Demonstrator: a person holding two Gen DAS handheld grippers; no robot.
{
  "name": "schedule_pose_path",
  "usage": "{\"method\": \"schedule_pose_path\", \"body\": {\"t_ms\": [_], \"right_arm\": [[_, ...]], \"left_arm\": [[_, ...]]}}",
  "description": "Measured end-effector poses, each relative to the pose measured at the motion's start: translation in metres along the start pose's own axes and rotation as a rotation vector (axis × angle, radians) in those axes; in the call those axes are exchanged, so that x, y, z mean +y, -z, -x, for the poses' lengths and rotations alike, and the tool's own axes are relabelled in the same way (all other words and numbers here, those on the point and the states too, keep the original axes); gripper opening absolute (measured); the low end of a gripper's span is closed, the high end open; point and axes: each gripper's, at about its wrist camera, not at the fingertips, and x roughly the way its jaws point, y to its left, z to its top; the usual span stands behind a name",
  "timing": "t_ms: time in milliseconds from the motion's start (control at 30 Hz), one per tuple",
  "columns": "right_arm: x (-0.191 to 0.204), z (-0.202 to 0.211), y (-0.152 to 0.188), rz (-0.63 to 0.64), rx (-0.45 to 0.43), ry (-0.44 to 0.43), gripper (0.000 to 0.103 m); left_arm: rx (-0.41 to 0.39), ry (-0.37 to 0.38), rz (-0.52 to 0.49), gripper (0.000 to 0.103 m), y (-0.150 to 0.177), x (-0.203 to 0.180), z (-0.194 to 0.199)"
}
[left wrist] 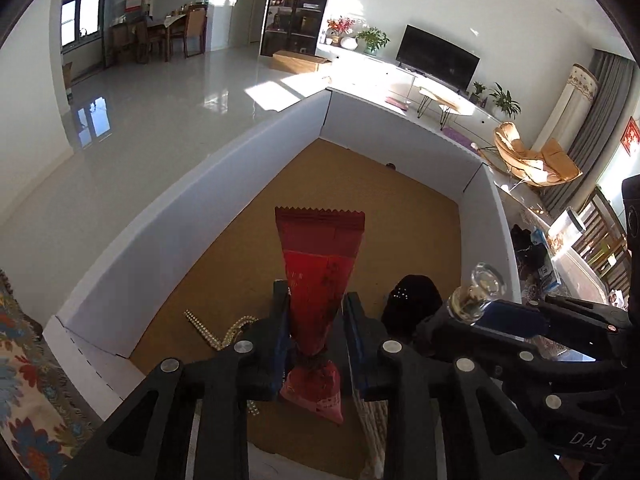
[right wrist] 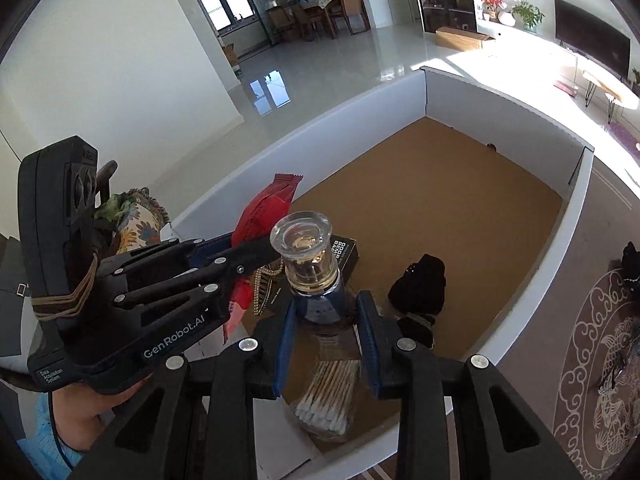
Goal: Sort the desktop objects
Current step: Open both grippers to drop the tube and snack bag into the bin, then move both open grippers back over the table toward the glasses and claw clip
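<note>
**Two items over the box, release at hand**

Mid-delivery, by the look of it: both grippers poised above the white-walled box (left wrist: 224, 184), each with a load. Left gripper (left wrist: 316, 308) with the red packet (left wrist: 320, 264) upright between its jaws, left pad against it, a sliver of gap on the right; grip loose or already slackened, hard to tell which. Right gripper (right wrist: 326, 312) pinching a dark bottle (right wrist: 310, 280) with clear cap, cap up; pads close against its sides.

Already on the cardboard floor: bead chain (left wrist: 208, 332), black pouch (right wrist: 420, 284), black carton (right wrist: 344, 254), cotton swabs (right wrist: 328, 392).

Next, probably: lower each load to a bare patch of floor, clear of the chain and swabs, then spread the fingers fully. Bottle best set down upright and gently, being glass-topped; packet free to drop flat.
</note>
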Motion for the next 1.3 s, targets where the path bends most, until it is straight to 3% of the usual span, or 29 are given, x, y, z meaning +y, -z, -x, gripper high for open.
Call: {"method": "schedule_pose_path", "body": {"t_ms": [33, 67, 100, 233, 367, 533, 633, 700, 800, 933, 1067, 1300], "right_arm": [[-0.003, -0.009, -0.003, -0.009, -0.007, 0.008, 0.041], [-0.006, -0.014, -0.005, -0.02, -0.021, 0.016, 0.051], [-0.007, -0.015, -0.006, -0.032, -0.04, 0.02, 0.056], [-0.018, 0.011, -0.001, -0.068, -0.174, -0.008, 0.074], [-0.023, 0.056, 0.024, -0.003, -0.321, 0.101, 0.084], [-0.057, 0.102, 0.09, 0.024, -0.408, 0.29, 0.094], [-0.099, 0.123, 0.146, -0.04, -0.387, 0.407, 0.096], [-0.134, 0.131, 0.188, -0.104, -0.341, 0.491, 0.096], [-0.185, 0.145, 0.243, -0.234, -0.258, 0.614, 0.096], [-0.23, 0.162, 0.289, -0.357, -0.192, 0.7, 0.096], [-0.245, 0.157, 0.303, -0.385, -0.144, 0.714, 0.096], [-0.242, 0.15, 0.302, -0.352, -0.112, 0.74, 0.1]], "left_arm": [[0.004, -0.018, 0.018, 0.056, 0.001, 0.004, -0.004], [-0.006, -0.028, 0.036, 0.072, 0.004, 0.008, -0.005], [-0.022, -0.028, 0.053, 0.078, 0.006, 0.011, -0.003], [-0.1, -0.01, 0.093, 0.078, 0.01, 0.014, 0.011], [-0.144, 0.02, 0.066, 0.078, 0.019, -0.008, 0.024], [-0.178, 0.113, -0.095, 0.078, 0.037, -0.081, 0.047], [-0.204, 0.234, -0.209, 0.08, 0.052, -0.134, 0.069], [-0.205, 0.305, -0.282, 0.101, 0.065, -0.171, 0.079], [-0.171, 0.362, -0.399, 0.103, 0.086, -0.224, 0.072], [-0.064, 0.326, -0.511, 0.103, 0.119, -0.274, 0.022], [0.024, 0.273, -0.575, 0.103, 0.143, -0.298, -0.03], [0.045, 0.242, -0.602, 0.103, 0.153, -0.309, -0.058]]}}
